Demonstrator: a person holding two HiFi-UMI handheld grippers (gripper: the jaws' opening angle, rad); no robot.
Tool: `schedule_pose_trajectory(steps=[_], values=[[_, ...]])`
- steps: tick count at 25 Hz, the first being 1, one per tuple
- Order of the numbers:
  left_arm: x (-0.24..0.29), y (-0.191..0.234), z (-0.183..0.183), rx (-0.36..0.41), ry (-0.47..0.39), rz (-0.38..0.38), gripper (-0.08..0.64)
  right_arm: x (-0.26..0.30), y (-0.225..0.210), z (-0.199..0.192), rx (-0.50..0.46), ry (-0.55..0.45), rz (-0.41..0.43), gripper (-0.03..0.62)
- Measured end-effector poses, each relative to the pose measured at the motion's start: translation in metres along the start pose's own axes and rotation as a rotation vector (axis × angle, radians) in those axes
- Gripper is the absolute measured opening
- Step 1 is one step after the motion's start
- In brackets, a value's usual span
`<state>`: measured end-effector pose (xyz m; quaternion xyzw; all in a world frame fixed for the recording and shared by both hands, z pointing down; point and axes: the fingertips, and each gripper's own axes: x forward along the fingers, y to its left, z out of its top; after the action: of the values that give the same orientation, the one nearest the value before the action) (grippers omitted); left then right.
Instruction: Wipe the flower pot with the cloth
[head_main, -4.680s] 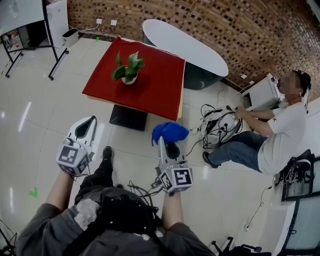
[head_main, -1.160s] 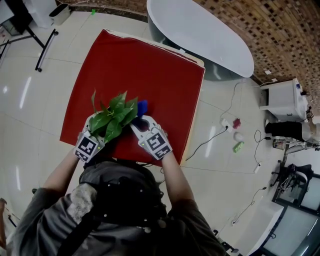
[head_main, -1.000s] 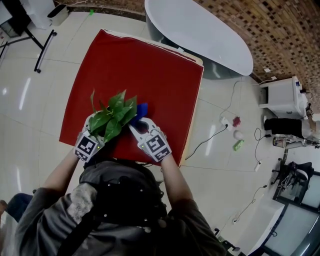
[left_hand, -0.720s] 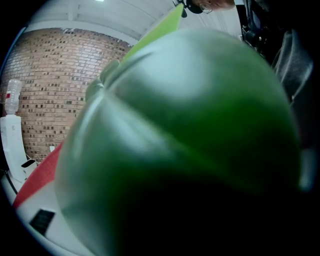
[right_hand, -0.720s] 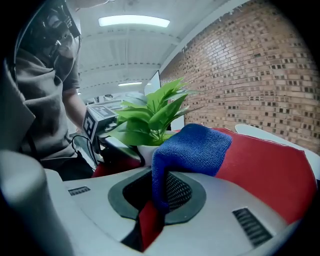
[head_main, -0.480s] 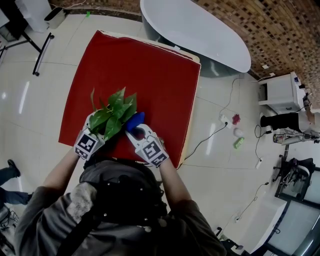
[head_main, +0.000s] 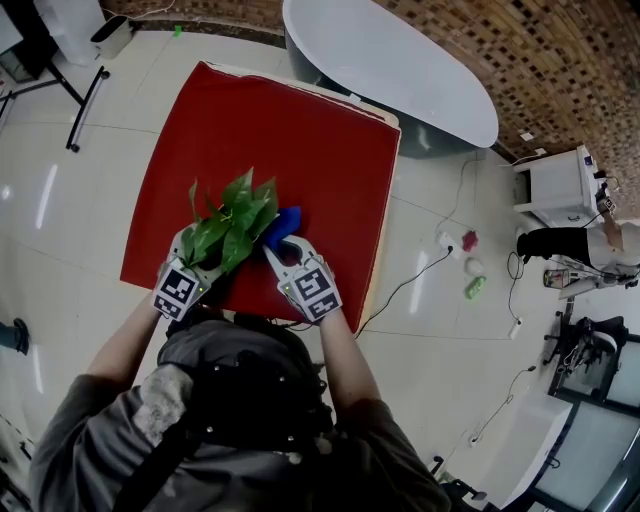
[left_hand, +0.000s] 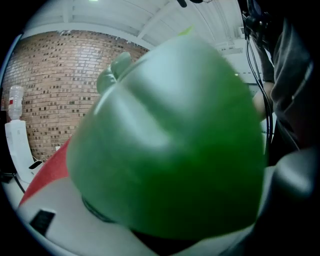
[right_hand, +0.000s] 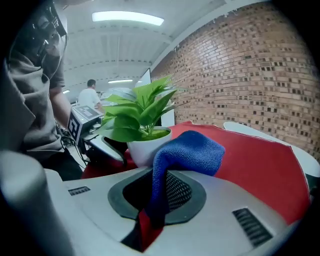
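Observation:
A leafy green plant (head_main: 232, 225) in a white flower pot (right_hand: 145, 145) stands near the front edge of the red table (head_main: 300, 130). My right gripper (head_main: 280, 245) is shut on a blue cloth (head_main: 283, 222), and the cloth (right_hand: 192, 152) rests against the pot's right side. My left gripper (head_main: 195, 255) sits close against the plant's left side, under the leaves. A big blurred leaf (left_hand: 170, 140) fills the left gripper view and hides those jaws. The pot itself is hidden by leaves in the head view.
A white oval table (head_main: 390, 60) stands beyond the red table. Cables and small items (head_main: 468, 270) lie on the floor at the right, near a white cabinet (head_main: 550, 185). A black stand's legs (head_main: 85, 95) are at the far left. A person (right_hand: 90, 95) stands in the background.
Several seconds ago I stood away from the table, cloth in the right gripper. In the last second the cloth slid toward me along the pot, then back outward; the left gripper stayed.

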<state>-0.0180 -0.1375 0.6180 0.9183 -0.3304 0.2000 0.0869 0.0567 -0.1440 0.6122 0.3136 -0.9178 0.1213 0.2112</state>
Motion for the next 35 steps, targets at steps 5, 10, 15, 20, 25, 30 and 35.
schedule_pose_trajectory(steps=[5,10,15,20,25,30,35], values=[[-0.020,-0.001,-0.004,-0.032,-0.003,0.030,0.408,0.002,0.031,0.004,-0.031,0.045,0.054,0.069],[-0.034,-0.004,-0.003,-0.055,-0.022,0.059,0.408,-0.001,0.066,0.003,-0.055,0.069,0.122,0.069],[-0.040,-0.006,-0.001,-0.070,-0.054,0.056,0.420,0.005,0.094,-0.001,-0.076,0.087,0.167,0.069],[-0.037,-0.010,-0.003,-0.042,-0.056,0.072,0.420,0.006,0.102,-0.008,-0.058,0.091,0.154,0.069],[-0.033,-0.005,0.000,-0.018,-0.050,0.112,0.423,0.006,0.098,-0.004,-0.035,0.087,0.143,0.069],[-0.031,0.003,-0.002,-0.002,-0.047,0.153,0.371,0.001,0.101,-0.004,-0.041,0.087,0.145,0.069],[-0.030,0.008,-0.002,0.009,-0.051,0.112,0.367,-0.021,0.063,-0.003,-0.012,0.077,0.036,0.069]])
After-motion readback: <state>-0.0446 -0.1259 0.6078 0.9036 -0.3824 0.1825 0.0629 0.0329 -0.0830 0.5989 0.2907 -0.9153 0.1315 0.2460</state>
